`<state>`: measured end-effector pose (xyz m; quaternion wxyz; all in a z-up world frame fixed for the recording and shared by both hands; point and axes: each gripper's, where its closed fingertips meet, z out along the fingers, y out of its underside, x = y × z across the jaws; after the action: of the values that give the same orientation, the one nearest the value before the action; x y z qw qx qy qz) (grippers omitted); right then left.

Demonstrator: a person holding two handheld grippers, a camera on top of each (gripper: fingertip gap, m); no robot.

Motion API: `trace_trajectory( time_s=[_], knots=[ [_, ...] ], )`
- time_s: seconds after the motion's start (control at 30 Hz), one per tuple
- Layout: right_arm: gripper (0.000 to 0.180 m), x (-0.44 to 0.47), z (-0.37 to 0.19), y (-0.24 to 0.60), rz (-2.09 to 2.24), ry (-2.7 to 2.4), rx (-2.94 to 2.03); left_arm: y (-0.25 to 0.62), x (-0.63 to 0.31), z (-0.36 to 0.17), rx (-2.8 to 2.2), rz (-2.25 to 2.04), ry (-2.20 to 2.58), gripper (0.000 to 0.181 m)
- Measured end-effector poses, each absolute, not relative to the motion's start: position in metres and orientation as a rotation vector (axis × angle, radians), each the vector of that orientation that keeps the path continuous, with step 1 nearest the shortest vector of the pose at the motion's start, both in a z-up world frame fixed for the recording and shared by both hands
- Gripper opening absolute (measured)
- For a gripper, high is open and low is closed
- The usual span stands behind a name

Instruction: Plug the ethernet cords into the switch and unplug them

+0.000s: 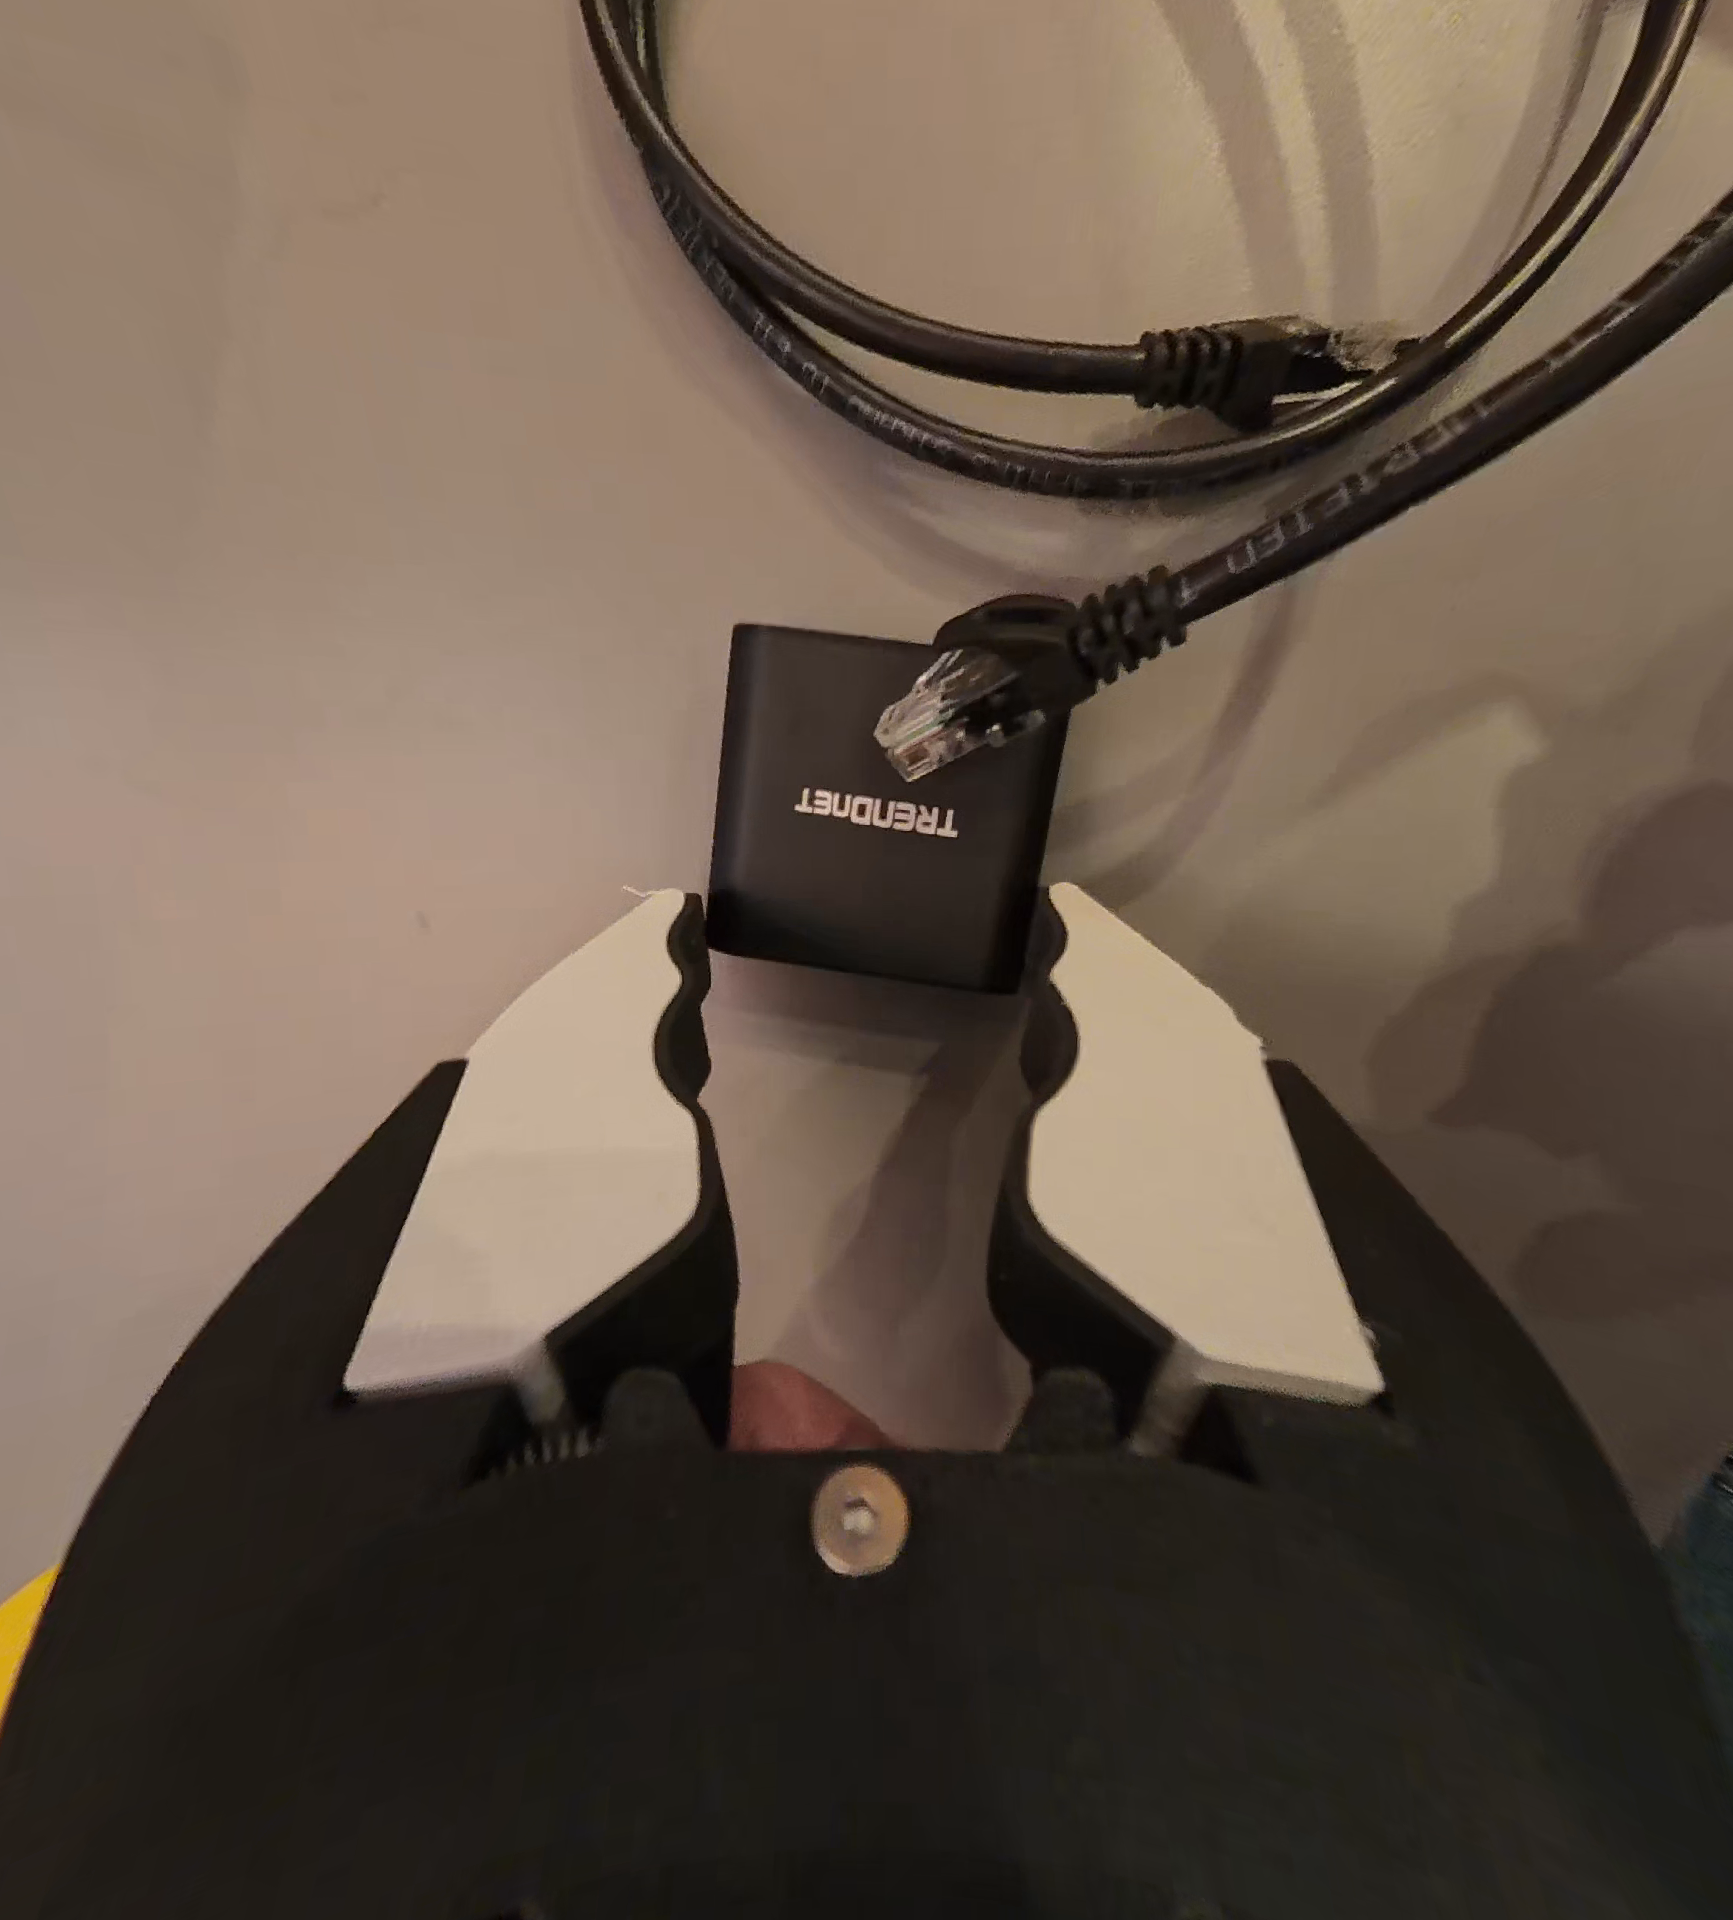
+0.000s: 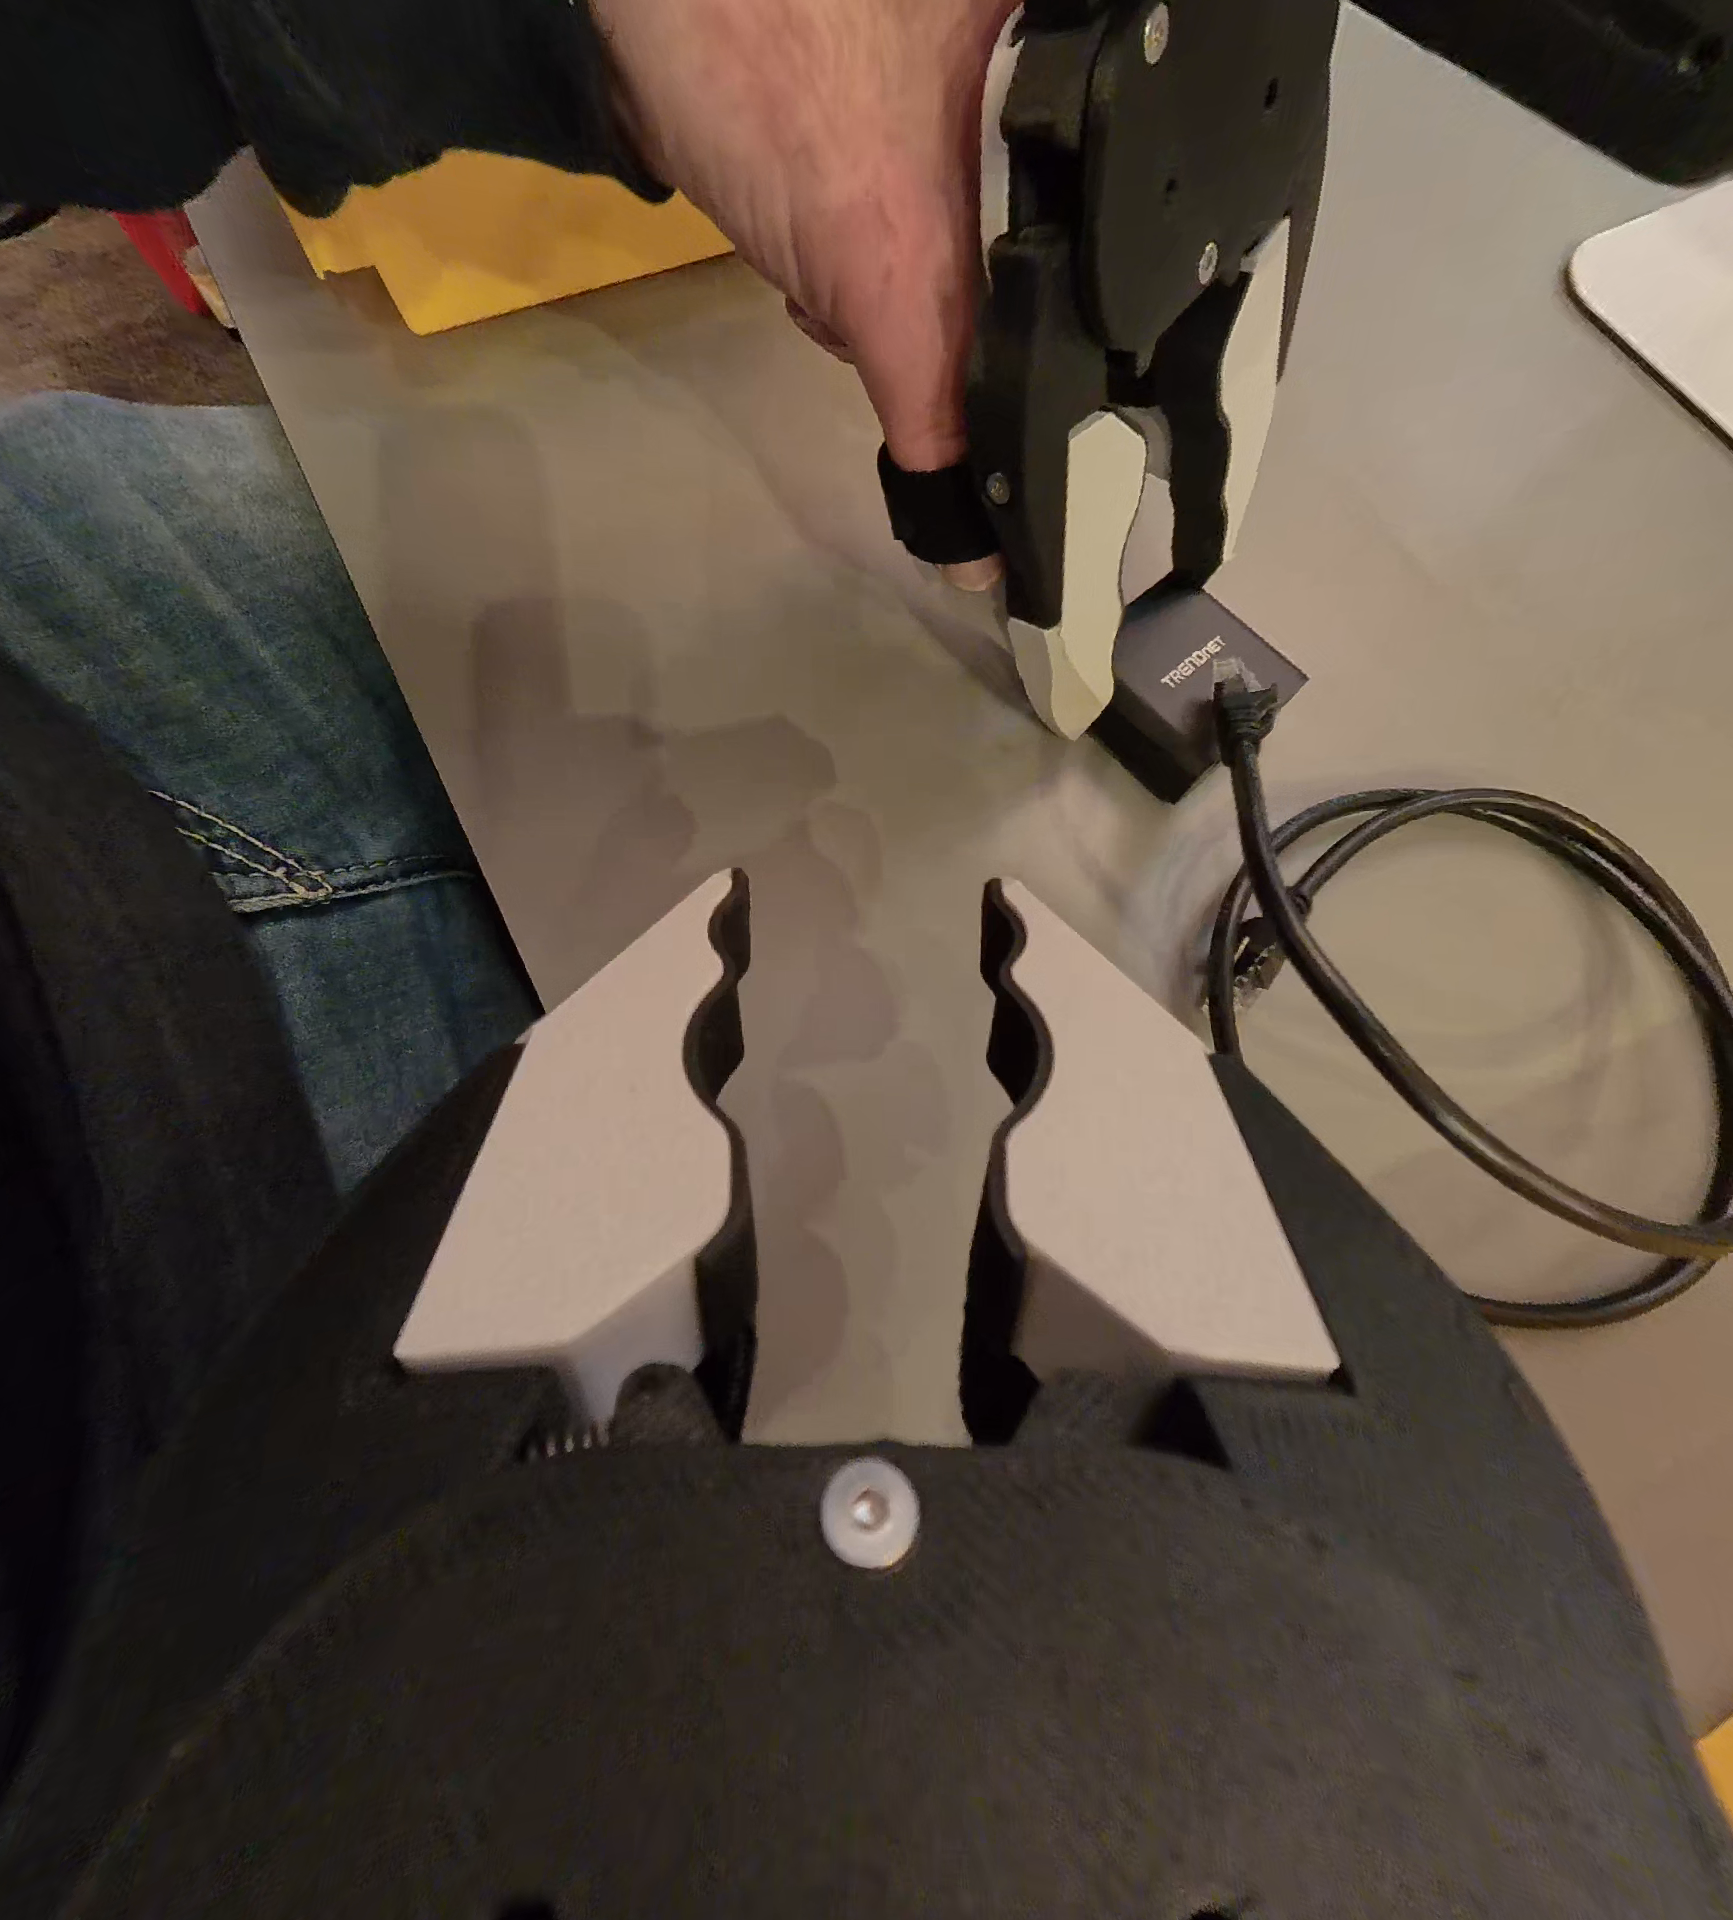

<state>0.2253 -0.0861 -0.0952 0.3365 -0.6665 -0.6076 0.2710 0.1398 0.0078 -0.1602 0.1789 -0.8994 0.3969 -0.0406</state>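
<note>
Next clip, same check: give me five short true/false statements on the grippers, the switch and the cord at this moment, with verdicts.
1. The left gripper clamps the near end of the switch. True.
2. The right gripper holds the cord. False: it is open and empty, off to the side.
3. One plug rests on top of the switch. True.
4. The other plug sits in a port. False: it lies on the table.
5. The cord is white. False: it is black.
</note>
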Motion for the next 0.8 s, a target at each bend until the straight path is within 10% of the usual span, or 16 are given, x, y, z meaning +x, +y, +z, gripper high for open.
trace_trajectory(
  time_s=[0.8],
  knots=[
    [0.067, 0.165, 0.032, -0.075, 1.244, -1.292, -1.394, -0.077, 0.125, 0.022, -1.894, -0.701, 1.035, 0.058]
  ],
)
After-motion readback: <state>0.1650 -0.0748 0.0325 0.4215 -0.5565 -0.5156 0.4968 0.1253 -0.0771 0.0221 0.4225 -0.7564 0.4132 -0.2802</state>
